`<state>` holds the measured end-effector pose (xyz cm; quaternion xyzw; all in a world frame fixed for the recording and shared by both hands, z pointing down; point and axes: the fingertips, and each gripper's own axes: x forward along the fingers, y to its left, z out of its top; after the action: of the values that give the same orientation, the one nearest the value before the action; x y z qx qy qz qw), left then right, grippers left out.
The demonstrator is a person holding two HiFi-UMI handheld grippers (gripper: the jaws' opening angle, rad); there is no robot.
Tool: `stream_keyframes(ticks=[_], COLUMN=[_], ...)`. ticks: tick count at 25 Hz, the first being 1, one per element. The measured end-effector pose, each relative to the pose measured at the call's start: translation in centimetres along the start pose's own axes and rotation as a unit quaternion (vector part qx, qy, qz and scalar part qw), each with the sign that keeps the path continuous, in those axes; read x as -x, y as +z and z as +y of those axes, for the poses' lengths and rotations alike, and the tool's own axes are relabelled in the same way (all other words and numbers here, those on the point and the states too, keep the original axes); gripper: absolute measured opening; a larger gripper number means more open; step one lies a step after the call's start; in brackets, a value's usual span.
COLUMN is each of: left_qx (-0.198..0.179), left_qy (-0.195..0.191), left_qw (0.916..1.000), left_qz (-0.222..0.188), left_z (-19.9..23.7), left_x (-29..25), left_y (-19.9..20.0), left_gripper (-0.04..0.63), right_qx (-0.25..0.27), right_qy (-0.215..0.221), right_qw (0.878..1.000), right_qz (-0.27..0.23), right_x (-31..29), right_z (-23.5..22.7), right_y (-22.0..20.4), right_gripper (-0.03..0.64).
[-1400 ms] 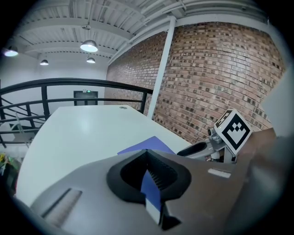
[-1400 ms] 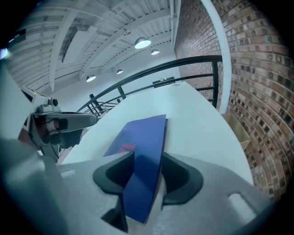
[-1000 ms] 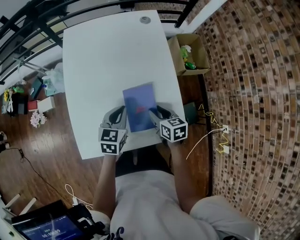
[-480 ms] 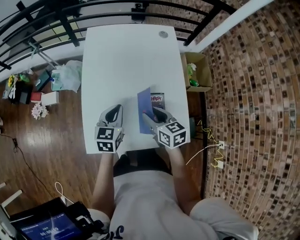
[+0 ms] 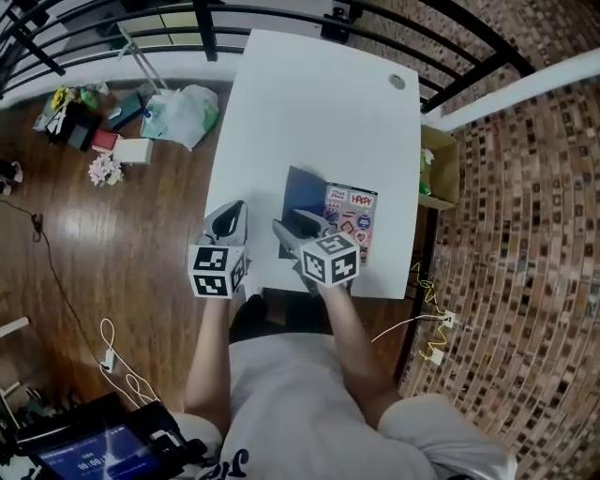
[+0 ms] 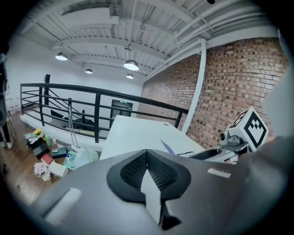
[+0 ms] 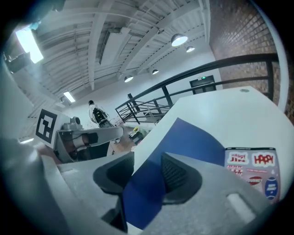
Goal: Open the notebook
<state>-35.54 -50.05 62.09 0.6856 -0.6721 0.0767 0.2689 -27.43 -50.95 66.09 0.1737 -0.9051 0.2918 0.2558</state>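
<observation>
The notebook lies near the front of the white table (image 5: 309, 103). Its blue cover (image 5: 302, 190) is lifted and stands tilted up toward the left. Beneath it shows a printed sticker page (image 5: 352, 217). My right gripper (image 5: 289, 230) is shut on the cover's near edge; in the right gripper view the blue cover (image 7: 195, 140) runs between the pads (image 7: 177, 172), with the sticker page (image 7: 251, 170) to its right. My left gripper (image 5: 229, 221) is shut on nothing, left of the notebook at the table's left edge. Its pads (image 6: 158, 172) meet in the left gripper view.
A cardboard box (image 5: 441, 167) with small items sits on the floor right of the table. Bags and clutter (image 5: 178, 112) lie on the wood floor at the left. A black railing (image 5: 234, 14) runs behind the table. A cable grommet (image 5: 397, 82) sits at the far right corner.
The blue cover went from lying flat and closed to being lifted and swung leftward by the right gripper, exposing the sticker page. The left gripper drew away to the left.
</observation>
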Motion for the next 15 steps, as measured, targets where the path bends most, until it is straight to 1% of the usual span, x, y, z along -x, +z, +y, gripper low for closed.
stream_keyframes(ticks=[4, 6, 8, 10, 12, 15], left_qx=[0.011, 0.012, 0.013, 0.006, -0.004, -0.013], left_qy=[0.019, 0.019, 0.015, 0.015, 0.013, 0.004], left_qw=[0.9998, 0.9997, 0.9998, 0.9999, 0.9999, 0.9999], left_qz=[0.002, 0.002, 0.004, 0.006, 0.007, 0.007], left_z=[1.6, 1.8, 1.6, 1.4, 1.1, 0.4], left_x=[0.9, 1.1, 1.4, 1.4, 1.4, 1.5], left_y=[-0.8, -0.9, -1.1, -1.5, -1.7, -1.6], left_gripper=[0.015, 0.015, 0.015, 0.015, 0.015, 0.015], right_qx=[-0.011, -0.017, -0.016, -0.004, 0.011, 0.03], right_qy=[0.001, -0.007, -0.025, -0.047, -0.06, -0.075], right_qw=[0.999, 0.999, 0.997, 0.994, 0.992, 0.99], right_qz=[0.035, 0.049, 0.07, 0.094, 0.111, 0.115], right_x=[-2.0, -2.7, -3.2, -3.6, -4.0, -4.6], right_z=[-0.1, -0.5, -1.1, -1.9, -2.3, -2.5], right_y=[-2.2, -3.3, -4.6, -5.9, -6.8, -7.4], right_gripper=[0.169, 0.169, 0.169, 0.169, 0.169, 0.163])
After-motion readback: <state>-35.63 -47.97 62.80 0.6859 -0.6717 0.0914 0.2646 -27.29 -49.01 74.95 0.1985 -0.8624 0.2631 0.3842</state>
